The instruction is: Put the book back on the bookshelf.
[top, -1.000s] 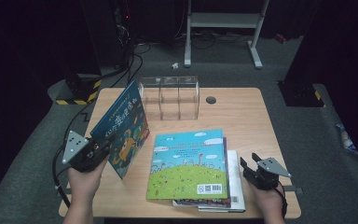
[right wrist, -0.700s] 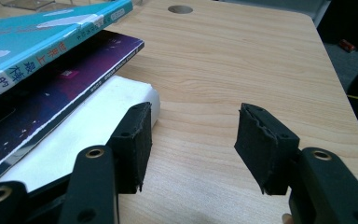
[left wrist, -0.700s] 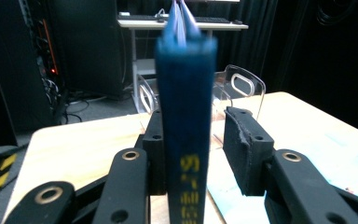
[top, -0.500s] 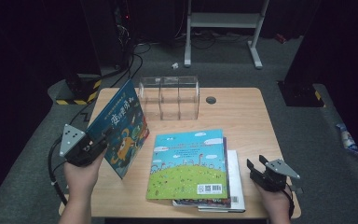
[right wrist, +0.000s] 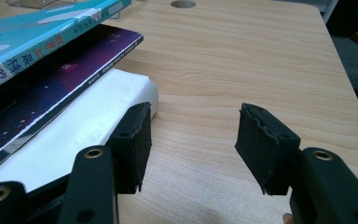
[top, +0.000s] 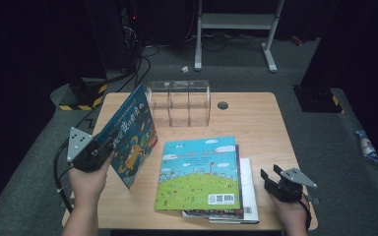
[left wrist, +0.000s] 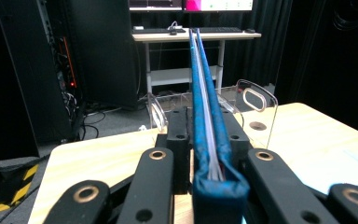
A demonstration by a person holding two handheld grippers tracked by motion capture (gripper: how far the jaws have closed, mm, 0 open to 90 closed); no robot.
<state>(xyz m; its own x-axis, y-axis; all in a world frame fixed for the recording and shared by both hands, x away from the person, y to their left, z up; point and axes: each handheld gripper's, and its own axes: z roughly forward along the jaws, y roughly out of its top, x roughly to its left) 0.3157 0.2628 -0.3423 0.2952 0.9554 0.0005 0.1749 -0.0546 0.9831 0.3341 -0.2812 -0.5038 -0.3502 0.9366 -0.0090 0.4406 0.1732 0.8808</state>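
Blue book [top: 129,139] now clamped tighter, upright in the just-closing left claw [top: 100,150]; right claw [top: 277,183] unchanged, half-wide, empty.

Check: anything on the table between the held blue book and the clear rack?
Nothing: bare table between the blue book, clamped by the left gripper, and the clear rack, per the high view.

Glossy paper book [top: 130,139], pale smooth wood table [top: 256,118], clear plastic rack [top: 179,102]
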